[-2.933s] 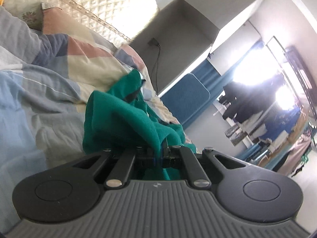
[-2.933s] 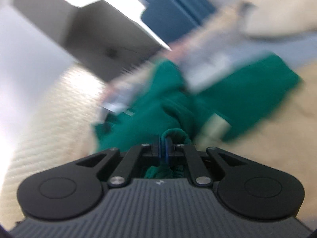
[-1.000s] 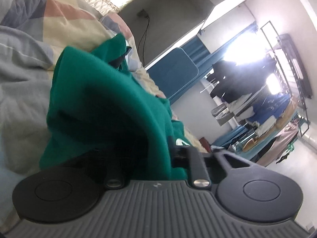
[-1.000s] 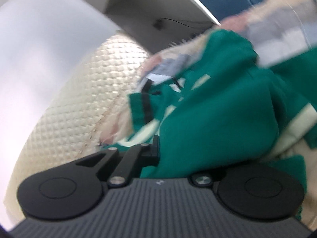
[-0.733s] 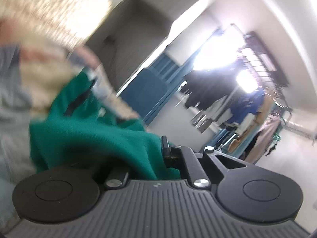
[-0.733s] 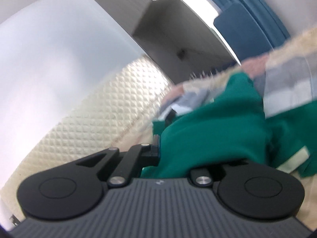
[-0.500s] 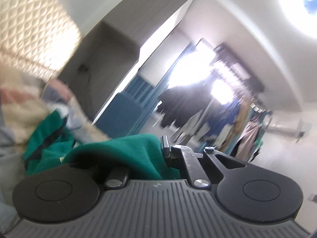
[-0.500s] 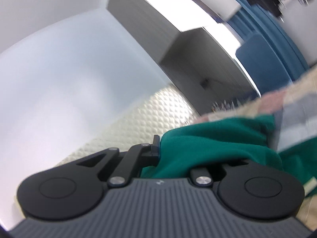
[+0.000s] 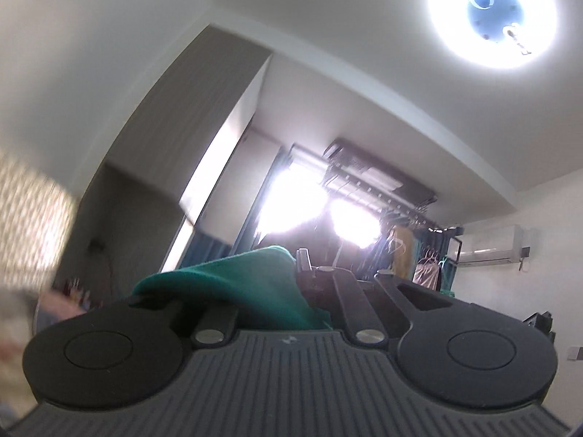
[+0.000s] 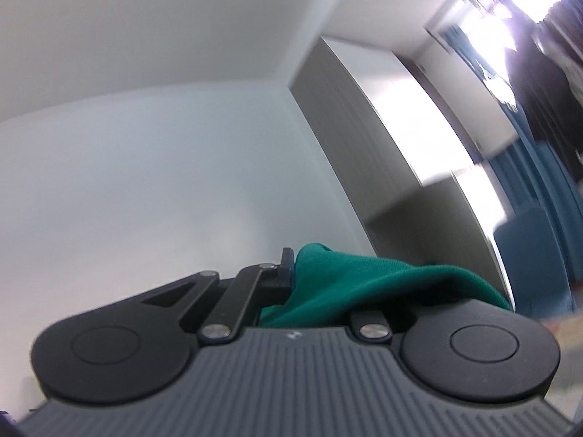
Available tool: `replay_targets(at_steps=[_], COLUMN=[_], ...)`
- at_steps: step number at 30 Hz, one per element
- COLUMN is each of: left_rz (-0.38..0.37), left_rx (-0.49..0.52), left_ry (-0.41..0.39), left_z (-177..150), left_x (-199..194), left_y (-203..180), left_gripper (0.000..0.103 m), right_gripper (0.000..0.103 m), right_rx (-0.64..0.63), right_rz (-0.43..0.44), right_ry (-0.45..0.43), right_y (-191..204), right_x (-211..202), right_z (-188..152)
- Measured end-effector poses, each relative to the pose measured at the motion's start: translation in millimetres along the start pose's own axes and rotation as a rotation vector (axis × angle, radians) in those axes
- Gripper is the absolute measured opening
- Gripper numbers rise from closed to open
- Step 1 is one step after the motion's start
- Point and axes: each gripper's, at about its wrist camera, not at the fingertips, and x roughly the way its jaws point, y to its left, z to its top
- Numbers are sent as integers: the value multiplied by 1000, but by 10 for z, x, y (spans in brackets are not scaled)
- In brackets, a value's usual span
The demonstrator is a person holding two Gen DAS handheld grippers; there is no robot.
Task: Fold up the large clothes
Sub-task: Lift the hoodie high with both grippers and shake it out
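Observation:
A green garment (image 9: pixel 233 284) is pinched in my left gripper (image 9: pixel 291 266) and drapes over its left finger, hiding it. The same green garment (image 10: pixel 364 284) is pinched in my right gripper (image 10: pixel 295 266) and drapes over its right finger. Both grippers are shut on the cloth and tilted up toward the walls and ceiling. The rest of the garment hangs below, out of view.
A ceiling lamp (image 9: pixel 492 11) glows at the upper right of the left wrist view. A bright window with a clothes rack (image 9: pixel 379 189) is ahead. A grey wardrobe (image 10: pixel 357 123) and blue curtain (image 10: pixel 539 225) show in the right wrist view. The quilted headboard (image 9: pixel 29 218) is at left.
Both grippers have lifted and tilted upward with the green garment; the bed and most of the cloth have dropped out of view, leaving walls and ceiling.

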Motion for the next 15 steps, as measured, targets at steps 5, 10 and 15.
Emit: replay_targets(at_steps=[5,10,15], left_rz=[-12,26,92], left_rx=[42,49,50], left_ry=[-23,25,165], left_z=[676,607,-217], left_x=[328,924,1449], left_y=[-397,-274,299], left_gripper=[7,7,7], right_gripper=[9,9,9], right_rx=[-84,-125,-107], right_rz=[-20,-98,-199], right_ry=[-55,-42,47], right_y=[240,77,-538], right_x=[197,366,534], right_z=[589,674,174])
